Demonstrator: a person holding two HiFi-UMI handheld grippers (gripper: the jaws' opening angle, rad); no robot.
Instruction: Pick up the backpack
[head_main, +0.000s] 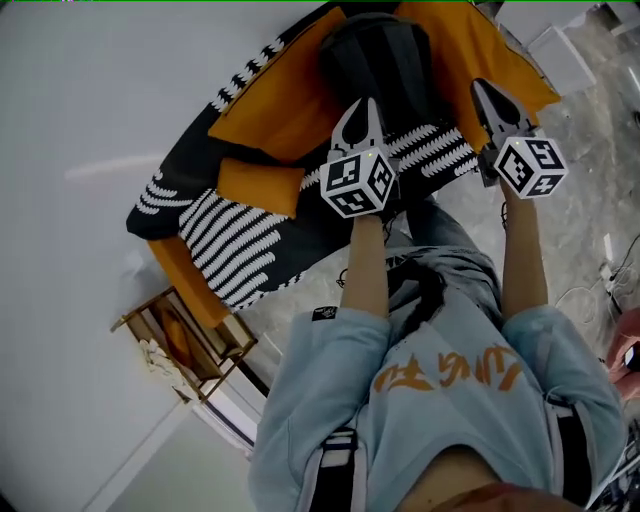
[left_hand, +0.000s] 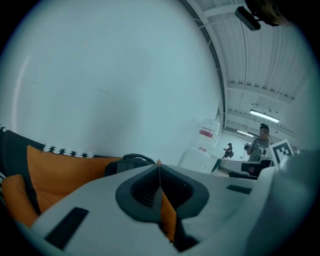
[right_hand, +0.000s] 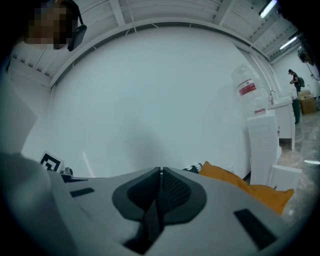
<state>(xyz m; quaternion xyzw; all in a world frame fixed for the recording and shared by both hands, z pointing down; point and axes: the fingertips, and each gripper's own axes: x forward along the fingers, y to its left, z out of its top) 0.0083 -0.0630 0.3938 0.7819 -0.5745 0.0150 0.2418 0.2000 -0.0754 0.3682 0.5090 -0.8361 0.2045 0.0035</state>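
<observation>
A dark backpack (head_main: 378, 55) stands against the orange back cushions of a sofa (head_main: 250, 235) with a black-and-white patterned cover. Its top and carry handle (left_hand: 131, 160) show just beyond my left gripper's tips in the left gripper view. My left gripper (head_main: 363, 103) hovers in front of the backpack's lower part, jaws shut with nothing between them. Right of the backpack, over an orange cushion (head_main: 500, 60), my right gripper (head_main: 484, 88) is shut and empty too. The right gripper view shows only the white wall and a corner of the orange cushion (right_hand: 240, 182); the backpack is out of that view.
A white wall rises behind the sofa. A wooden crate shelf (head_main: 185, 340) stands at the sofa's near end. A water dispenser (right_hand: 262, 145) sits to the sofa's right. Other people (left_hand: 260, 142) stand far off in the room. Cables (head_main: 600, 275) lie on the floor at right.
</observation>
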